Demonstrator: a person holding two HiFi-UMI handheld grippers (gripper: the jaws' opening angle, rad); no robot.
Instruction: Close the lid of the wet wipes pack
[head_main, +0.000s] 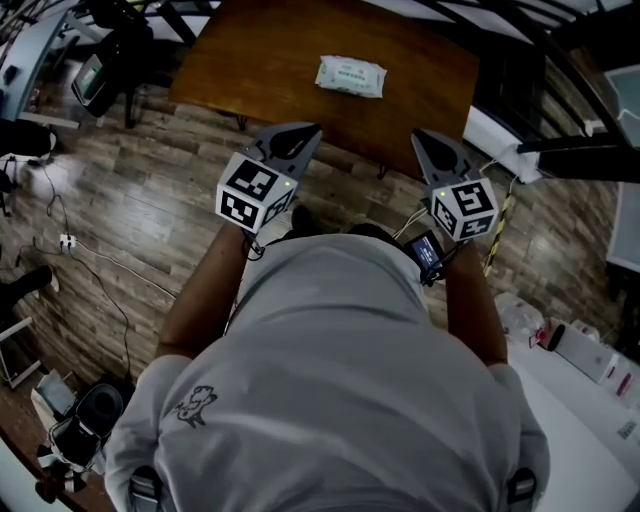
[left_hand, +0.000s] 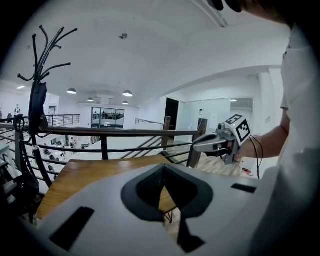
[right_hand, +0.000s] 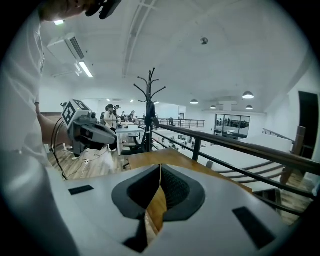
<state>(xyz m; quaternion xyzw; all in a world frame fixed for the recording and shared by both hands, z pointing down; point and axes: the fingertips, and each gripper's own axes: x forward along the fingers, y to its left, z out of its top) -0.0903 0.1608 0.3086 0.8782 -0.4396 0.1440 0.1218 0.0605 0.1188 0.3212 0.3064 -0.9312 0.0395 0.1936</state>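
Lying flat on the table (head_main: 250, 70), upper centre of the head view, alone and open to a reach from above: the pack (head_main: 350, 76). Showing too small there for telling the lid open or shut.

Hovering side by side at mid-frame, short of the near table edge and well apart from the pack: left gripper (head_main: 308, 130) and right gripper (head_main: 420, 137). Pointing ahead and slightly down, probably lining up for the reach. Both clenching tip to tip on nothing. Likely staying shut for pressing the lid flat with closed tips rather than pinching it.

Counting one pack, one table, two grippers, and two cubes (head_main: 255, 190) (head_main: 465, 208), one riding on each gripper.
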